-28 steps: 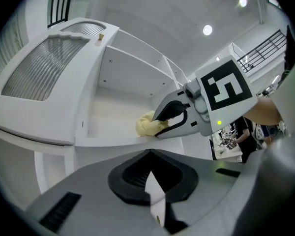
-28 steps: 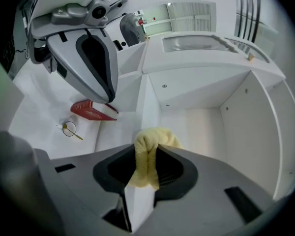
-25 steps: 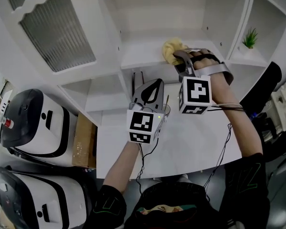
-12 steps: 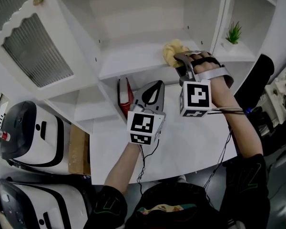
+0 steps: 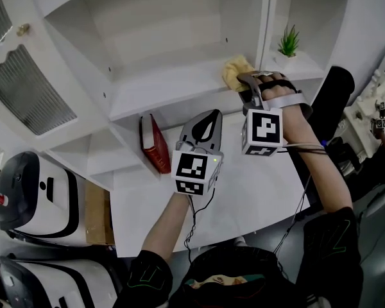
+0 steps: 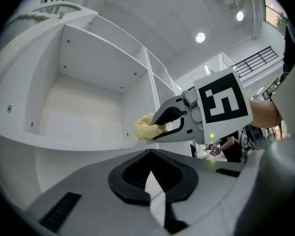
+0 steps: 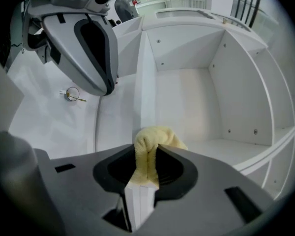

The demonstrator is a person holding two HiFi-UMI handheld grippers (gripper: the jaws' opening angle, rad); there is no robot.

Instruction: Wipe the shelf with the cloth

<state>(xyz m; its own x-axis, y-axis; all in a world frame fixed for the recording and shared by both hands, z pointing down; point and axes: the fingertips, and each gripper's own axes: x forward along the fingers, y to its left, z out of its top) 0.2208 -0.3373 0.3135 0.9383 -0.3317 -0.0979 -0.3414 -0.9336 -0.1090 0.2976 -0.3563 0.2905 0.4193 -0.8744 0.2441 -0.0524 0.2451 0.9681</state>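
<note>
A yellow cloth [image 5: 235, 71] rests on the white shelf [image 5: 173, 85] at its right end, beside the upright divider. My right gripper [image 5: 242, 77] is shut on the cloth [image 7: 151, 146], whose bunched fold sticks out between the jaws. From the left gripper view the cloth [image 6: 147, 127] shows at the shelf's front edge, pinched by the right gripper [image 6: 157, 128]. My left gripper [image 5: 205, 122] hangs lower, in front of the shelf edge and over the table. Its jaws are shut with nothing between them [image 6: 150, 181].
A red book [image 5: 153, 144] leans in the compartment under the shelf. A small potted plant [image 5: 286, 43] stands in the compartment to the right. White-and-black appliances [image 5: 35, 188] sit at the left. A white tabletop [image 5: 256, 191] lies below the grippers.
The head view has swung left, so the shelf and plant sit further left and the red book has come into sight. Both grippers hold nearly the same places, the right still on the cloth.
</note>
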